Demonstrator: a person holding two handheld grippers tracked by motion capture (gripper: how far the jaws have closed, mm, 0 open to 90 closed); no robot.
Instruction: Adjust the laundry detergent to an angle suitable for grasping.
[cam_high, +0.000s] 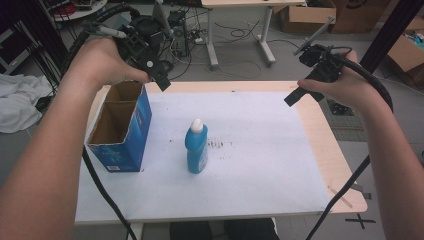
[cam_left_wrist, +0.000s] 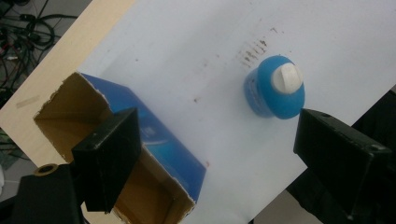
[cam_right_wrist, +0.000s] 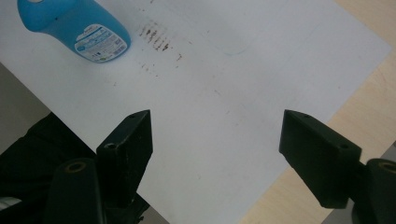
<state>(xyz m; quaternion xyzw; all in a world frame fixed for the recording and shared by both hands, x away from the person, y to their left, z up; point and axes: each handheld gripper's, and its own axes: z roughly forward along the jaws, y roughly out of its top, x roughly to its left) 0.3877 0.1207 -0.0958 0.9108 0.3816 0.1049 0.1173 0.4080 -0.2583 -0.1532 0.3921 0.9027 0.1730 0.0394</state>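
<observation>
The bench (cam_high: 327, 145) has a pale wooden top, most of it covered by a white sheet (cam_high: 250, 165) that carries a patch of small brown marks (cam_high: 219, 145) near its middle.

An open blue carton (cam_high: 120, 130) stands upright at the left side of the sheet in the high view, its top flaps apart and its brown interior visible. In the left gripper view the carton (cam_left_wrist: 154, 149) lies directly under the left-hand jaw.

A blue bottle with a white cap (cam_high: 196, 147) stands upright near the middle of the sheet, just beside the brown marks and apart from the carton. It also appears in the left gripper view (cam_left_wrist: 275, 88), seen from above, and at the upper left of the right gripper view (cam_right_wrist: 74, 28).

The left gripper (cam_high: 162, 80) is held in the air over the far left of the bench, above the carton's far end. Its jaws are spread wide and released, with nothing between them.

The right gripper (cam_high: 295, 96) is held in the air at the far right edge of the sheet, well apart from the bottle. Its jaws are likewise spread and released, touching nothing.
</observation>
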